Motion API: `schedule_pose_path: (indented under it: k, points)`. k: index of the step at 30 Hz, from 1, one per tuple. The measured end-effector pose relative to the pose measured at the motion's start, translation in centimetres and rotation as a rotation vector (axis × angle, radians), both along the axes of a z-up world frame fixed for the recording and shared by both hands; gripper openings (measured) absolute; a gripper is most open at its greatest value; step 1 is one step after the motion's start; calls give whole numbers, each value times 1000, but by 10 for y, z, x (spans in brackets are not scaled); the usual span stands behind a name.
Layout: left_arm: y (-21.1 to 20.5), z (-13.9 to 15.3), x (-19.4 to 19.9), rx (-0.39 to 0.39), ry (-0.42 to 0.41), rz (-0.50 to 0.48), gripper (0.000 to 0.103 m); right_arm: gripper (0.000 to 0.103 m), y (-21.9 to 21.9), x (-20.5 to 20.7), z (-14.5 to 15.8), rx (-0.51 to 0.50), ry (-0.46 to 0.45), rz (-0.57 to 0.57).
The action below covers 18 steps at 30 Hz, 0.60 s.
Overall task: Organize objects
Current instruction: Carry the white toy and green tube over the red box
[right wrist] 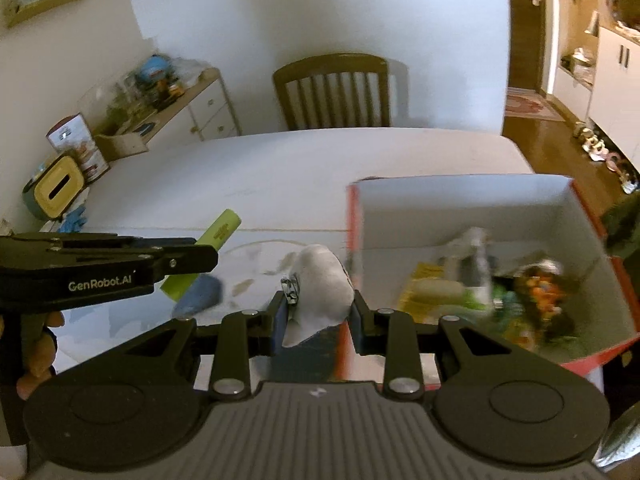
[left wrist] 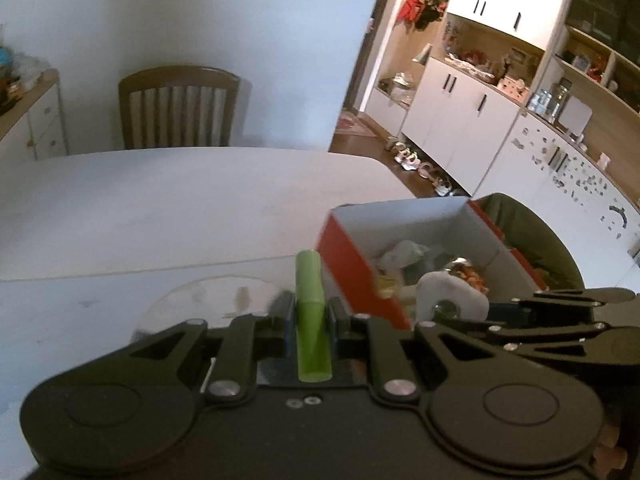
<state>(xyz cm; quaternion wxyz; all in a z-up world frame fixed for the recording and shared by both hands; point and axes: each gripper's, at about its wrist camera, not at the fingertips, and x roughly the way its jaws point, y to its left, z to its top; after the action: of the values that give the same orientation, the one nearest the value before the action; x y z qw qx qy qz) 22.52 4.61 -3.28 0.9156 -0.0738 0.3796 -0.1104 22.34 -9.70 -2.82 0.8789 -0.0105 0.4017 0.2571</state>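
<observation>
My left gripper (left wrist: 311,312) is shut on a light green tube (left wrist: 310,300), which stands up between its fingers just left of the red box (left wrist: 348,264). The right wrist view shows that gripper (right wrist: 200,268) from the side with the green tube (right wrist: 216,240) slanting through it. A white pouch with a metal clip (right wrist: 320,292) is clamped in my right gripper (right wrist: 318,308), close to the box's left wall (right wrist: 354,232). In the left wrist view the pouch (left wrist: 448,296) hangs over the box's near corner. Several small items lie inside the box (right wrist: 500,284).
The white table (left wrist: 160,200) stretches away behind the box. A wooden chair (right wrist: 334,92) stands at its far side. A yellow-topped tissue holder (right wrist: 56,192) and tins sit at the table's left. A low cabinet (right wrist: 180,108) lines the wall; a hand (right wrist: 36,352) holds the left gripper.
</observation>
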Motion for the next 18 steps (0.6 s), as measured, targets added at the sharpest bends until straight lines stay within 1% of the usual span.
schedule_pose_path:
  k: [8, 18]
  points:
    - [-57, -4, 19, 11, 8, -45, 15, 31, -63, 19, -3, 2, 2, -50]
    - [-112, -19, 39, 39, 38, -97, 15, 31, -118, 48, -17, -30, 5, -101]
